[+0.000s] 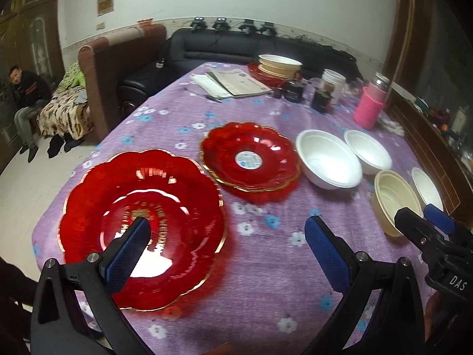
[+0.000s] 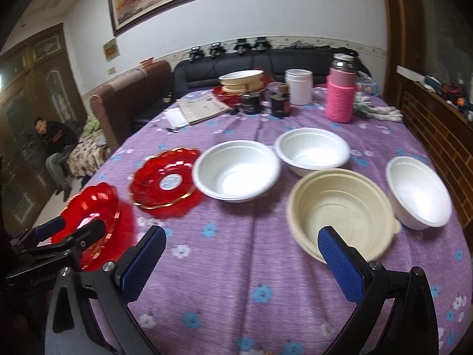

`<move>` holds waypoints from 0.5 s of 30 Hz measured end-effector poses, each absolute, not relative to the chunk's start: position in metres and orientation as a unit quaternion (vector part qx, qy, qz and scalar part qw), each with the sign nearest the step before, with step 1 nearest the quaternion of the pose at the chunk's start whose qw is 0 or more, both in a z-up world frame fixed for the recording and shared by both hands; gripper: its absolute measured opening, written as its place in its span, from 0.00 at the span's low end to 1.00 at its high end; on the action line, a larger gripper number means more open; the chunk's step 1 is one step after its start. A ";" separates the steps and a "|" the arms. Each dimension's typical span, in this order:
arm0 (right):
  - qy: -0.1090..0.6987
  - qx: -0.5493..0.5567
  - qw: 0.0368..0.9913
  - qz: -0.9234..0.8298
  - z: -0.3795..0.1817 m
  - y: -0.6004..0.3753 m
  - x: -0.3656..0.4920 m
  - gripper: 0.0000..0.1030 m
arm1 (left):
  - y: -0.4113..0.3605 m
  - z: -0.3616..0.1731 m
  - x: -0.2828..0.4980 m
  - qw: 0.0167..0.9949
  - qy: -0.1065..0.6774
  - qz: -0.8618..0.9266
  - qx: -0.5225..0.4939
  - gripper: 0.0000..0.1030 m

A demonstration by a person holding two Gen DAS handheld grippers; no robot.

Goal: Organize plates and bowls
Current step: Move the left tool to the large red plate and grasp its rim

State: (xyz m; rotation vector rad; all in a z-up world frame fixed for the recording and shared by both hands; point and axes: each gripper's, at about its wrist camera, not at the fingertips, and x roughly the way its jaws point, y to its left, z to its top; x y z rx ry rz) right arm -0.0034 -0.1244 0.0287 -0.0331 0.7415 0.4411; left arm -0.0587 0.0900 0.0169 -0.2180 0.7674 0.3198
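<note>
Left wrist view: the left gripper (image 1: 227, 236) hangs over the near left of the purple flowered tablecloth (image 1: 260, 281), jaws spread wide and holding nothing. One blue finger sits in front of the large red plate (image 1: 142, 224), a glossy scalloped dish with a gold rim and gold lettering at its centre, lying flat at the near left. Just beyond it to the right lies the smaller red plate (image 1: 249, 156), same scalloped shape, with a round white sticker in the middle. Right of that stand two white bowls (image 1: 328, 159), both empty, then a cream bowl (image 1: 394, 201), ribbed inside and also empty, with another white bowl's rim past it. The right gripper (image 1: 425, 219) shows at the right edge. At the far end a stack of bowls (image 1: 279, 65) rests on a red plate.

Right wrist view: the right gripper (image 2: 241, 245) is released too, fingers well apart, empty, with its right finger in front of the cream bowl's near rim. Three white bowls, all empty, surround it: far left, far, and right. A pink-sleeved bottle (image 2: 340, 94) stands far behind.
</note>
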 end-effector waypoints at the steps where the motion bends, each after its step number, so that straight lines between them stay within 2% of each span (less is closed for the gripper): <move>1: 0.359 -0.014 0.907 0.220 0.029 -0.122 -0.004 1.00 | 0.092 0.018 -0.060 0.909 0.370 0.158 -0.105 1.00; 15: 0.376 0.012 0.863 0.336 0.030 -0.055 -0.015 0.99 | 0.160 0.021 -0.106 0.898 0.351 0.228 -0.139 1.00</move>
